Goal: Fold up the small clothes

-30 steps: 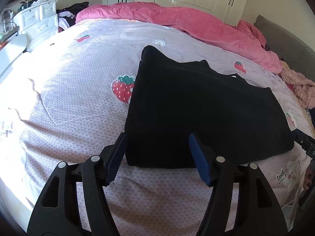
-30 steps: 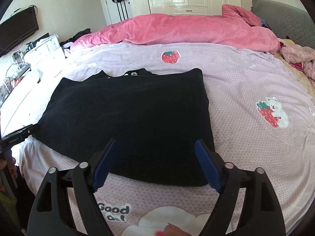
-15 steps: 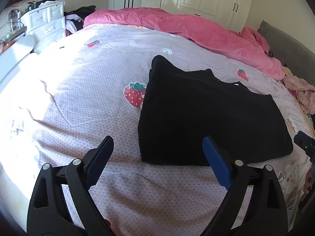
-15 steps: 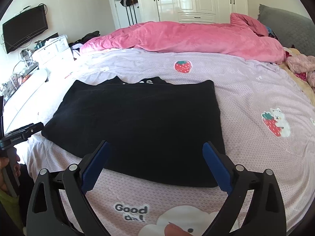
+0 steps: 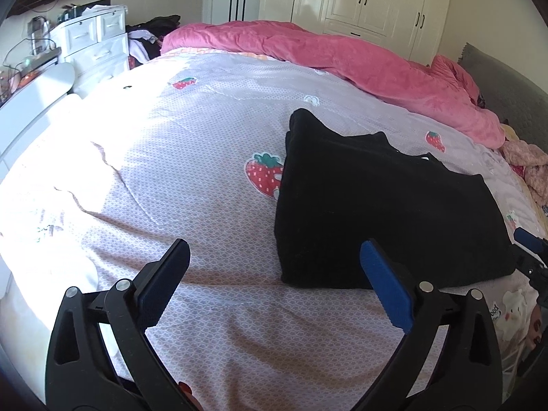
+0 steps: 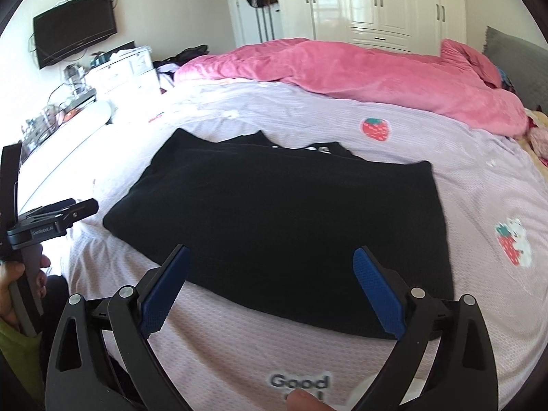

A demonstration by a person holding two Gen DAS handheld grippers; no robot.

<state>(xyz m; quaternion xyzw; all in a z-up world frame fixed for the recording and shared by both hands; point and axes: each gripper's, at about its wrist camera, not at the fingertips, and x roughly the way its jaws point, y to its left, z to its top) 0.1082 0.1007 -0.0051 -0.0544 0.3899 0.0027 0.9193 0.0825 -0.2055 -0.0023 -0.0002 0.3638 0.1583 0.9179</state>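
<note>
A black garment point(image 5: 383, 205) lies folded into a flat rectangle on the lilac strawberry-print bedsheet point(image 5: 178, 157); it also shows in the right wrist view point(image 6: 284, 219). My left gripper point(image 5: 274, 267) is open and empty, raised above the sheet near the garment's near left corner. My right gripper point(image 6: 270, 274) is open and empty, raised just short of the garment's near edge. The left gripper's body also shows at the left edge of the right wrist view point(image 6: 51, 226).
A pink duvet point(image 5: 342, 58) is heaped along the far side of the bed. A white drawer unit point(image 5: 92, 44) stands to the left, white wardrobes point(image 6: 376, 3) behind, a grey headboard point(image 6: 513, 58) and pink clothes point(image 5: 527, 164) at right.
Both grippers have opened wider and pulled back and up from the garment's near edge. The garment lies as before.
</note>
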